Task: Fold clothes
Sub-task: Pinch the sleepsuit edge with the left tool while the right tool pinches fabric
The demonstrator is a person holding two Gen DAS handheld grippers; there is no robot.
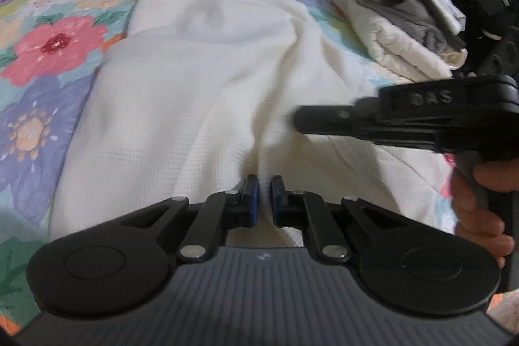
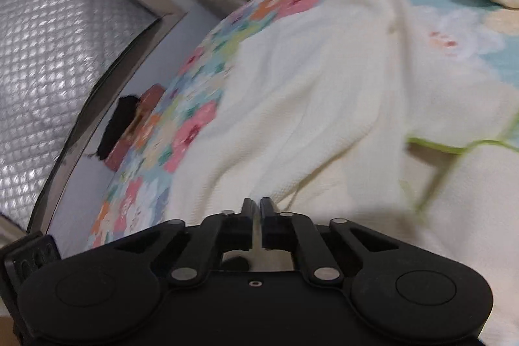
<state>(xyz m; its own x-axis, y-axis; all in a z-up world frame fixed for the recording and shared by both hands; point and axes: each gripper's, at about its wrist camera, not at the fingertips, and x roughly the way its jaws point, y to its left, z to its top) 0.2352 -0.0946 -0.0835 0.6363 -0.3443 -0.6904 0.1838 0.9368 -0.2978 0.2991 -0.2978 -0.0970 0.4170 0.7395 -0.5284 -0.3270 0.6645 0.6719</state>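
Nearest in the left wrist view, the left gripper (image 1: 262,200) is seen with its jaws drawn narrow, a ridge of the cream garment (image 1: 201,80) pinched between the blue pads (image 1: 250,200). In the right wrist view the right gripper (image 2: 256,216) is likewise seen nearly closed, a thin fold at the near hem of the same garment (image 2: 324,93) apparently caught between its jaws, though the contact itself is partly hidden.

The garment is spread on the bed (image 1: 55,44), over a flowered cover, and it stretches straight away from both sets of jaws; its long axis is judged to run from the held near edge toward the far side of the bed. From the left camera the right gripper (image 1: 300,120) is seen coming in from the right, held by a hand (image 1: 480,209), its tip just beside the cloth gathered above the left jaws. The two grips are thus set close together on the near edge, the left one slightly nearer the garment's middle.

Beyond the garment, at the far right corner of the bed, a stack of folded clothes (image 1: 402,21) is seen lying well apart.
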